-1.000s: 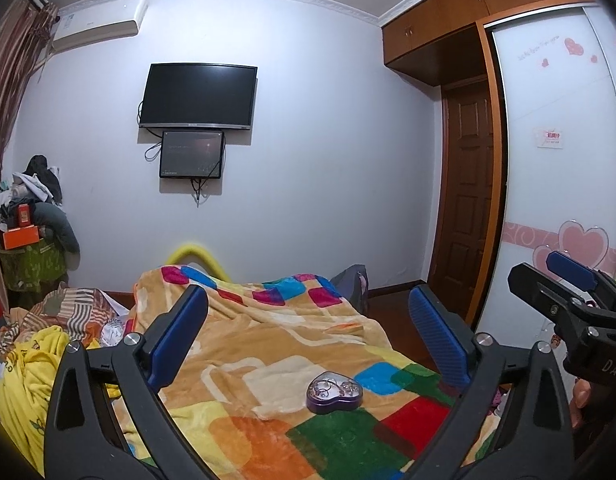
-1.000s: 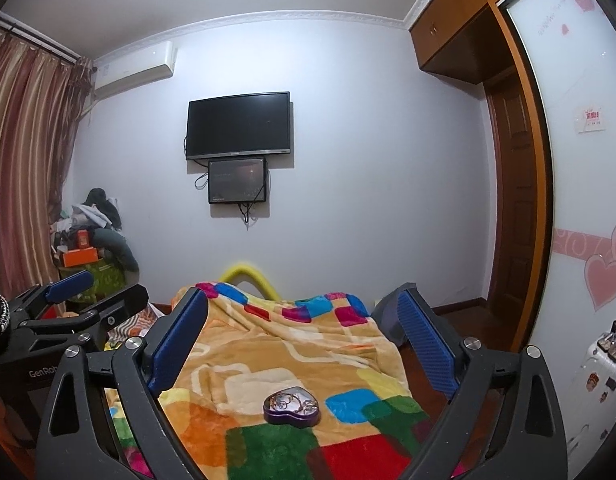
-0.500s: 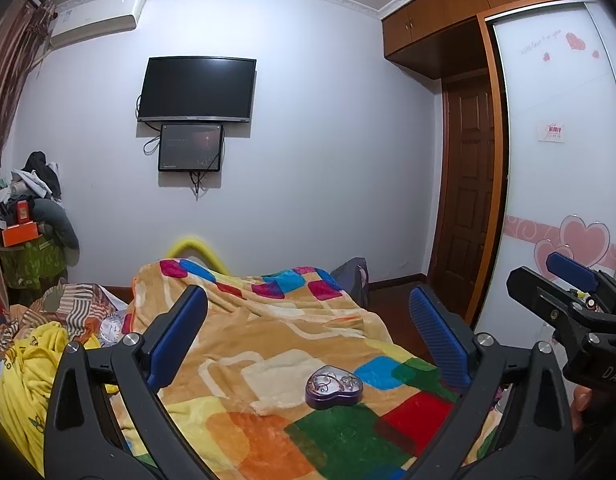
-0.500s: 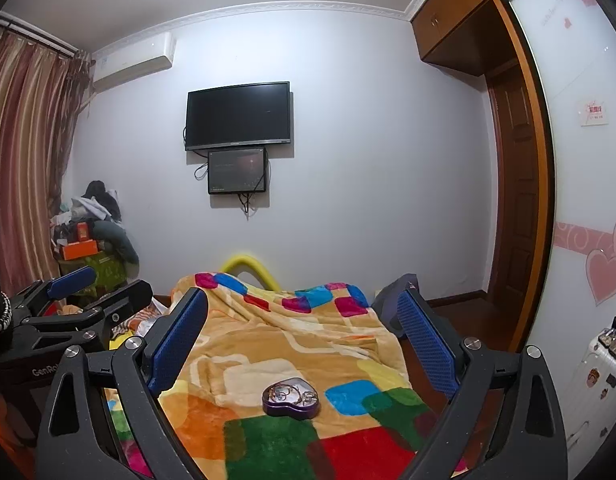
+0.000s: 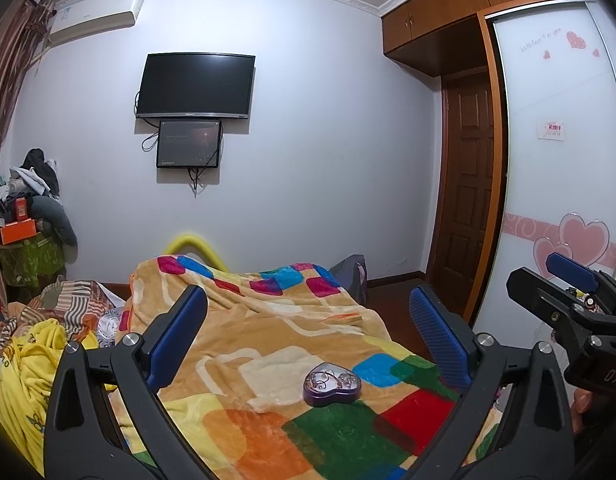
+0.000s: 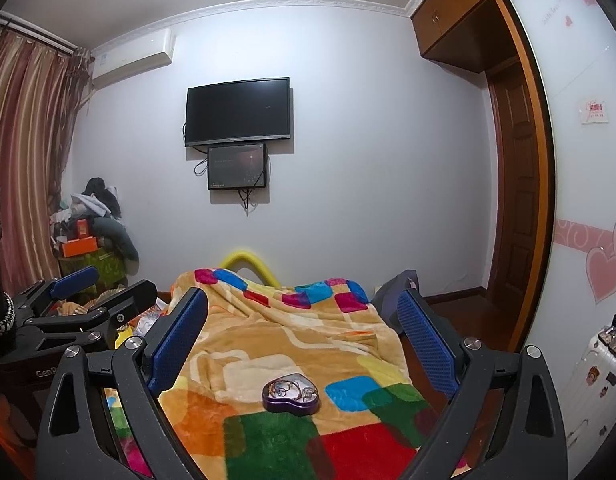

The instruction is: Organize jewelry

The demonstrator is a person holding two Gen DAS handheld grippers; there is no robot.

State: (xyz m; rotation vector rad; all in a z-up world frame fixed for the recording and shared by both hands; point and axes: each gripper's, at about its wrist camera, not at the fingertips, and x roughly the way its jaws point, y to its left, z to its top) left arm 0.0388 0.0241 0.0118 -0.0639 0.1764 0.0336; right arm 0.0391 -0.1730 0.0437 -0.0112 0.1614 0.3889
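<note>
Nearest the viewer, the left claw (image 5: 308,344) has its two blue-padded fingers spread wide and holds nothing. The right claw (image 6: 304,344) is spread just as wide and is also empty. In the left wrist view the right claw appears again at the far right edge, with part of a hand (image 5: 584,404) beneath it.

Between the spread fingers in both views, a little farther off, lies a purple heart-shaped jewelry box (image 5: 332,383). It sits flat on a patchwork blanket (image 5: 268,344) of orange, green, red and blue squares that covers the bed. Its top shows silvery tangled pieces; whether they lie loose inside or are seen through a lid cannot be told.

Compared with a second ago, both claws have dipped slightly, so the box sits a touch higher in each view and the far wall shows more. The box itself has not moved. This reads as the opening approach, with no jewelry handled yet.

To the left of the bed, crumpled yellow and striped clothes (image 5: 32,360) are heaped. On the far wall hang a dark television (image 5: 195,86) and a smaller screen (image 5: 188,143) beneath it. A wooden door (image 5: 466,184) stands at far right.
</note>
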